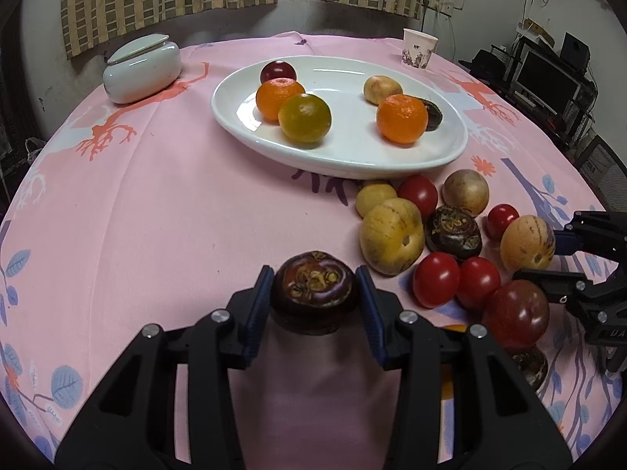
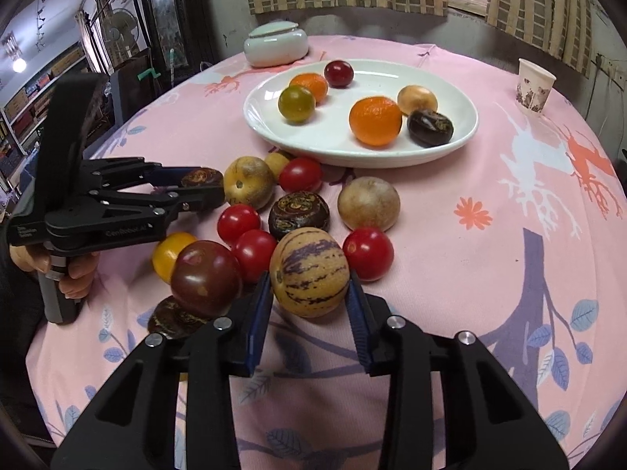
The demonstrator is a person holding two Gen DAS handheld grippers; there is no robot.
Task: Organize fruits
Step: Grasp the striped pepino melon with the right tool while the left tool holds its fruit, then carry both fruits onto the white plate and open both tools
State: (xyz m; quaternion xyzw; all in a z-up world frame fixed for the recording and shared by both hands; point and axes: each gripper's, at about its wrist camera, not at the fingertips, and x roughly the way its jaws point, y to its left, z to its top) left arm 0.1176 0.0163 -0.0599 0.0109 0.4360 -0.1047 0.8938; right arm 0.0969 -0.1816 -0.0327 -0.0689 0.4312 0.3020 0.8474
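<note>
On the white plate (image 1: 450,149), six fruits, left fingers (image 1: 315,274) gripping dark fruit (image 1: 315,290), right fingers (image 2: 309,293) seemingly clasping striped melon (image 2: 309,272).

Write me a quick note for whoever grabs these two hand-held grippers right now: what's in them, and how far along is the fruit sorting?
Left hand-held gripper: closed on a dark water chestnut.
Right hand-held gripper: pads against a striped yellow melon, both sides.
Done: six pieces lie in the white plate, among them three citrus fruits and a dark red tomato.
Left: the cluster on the pink cloth in front of the plate, with red tomatoes, another chestnut and yellow fruits.
</note>
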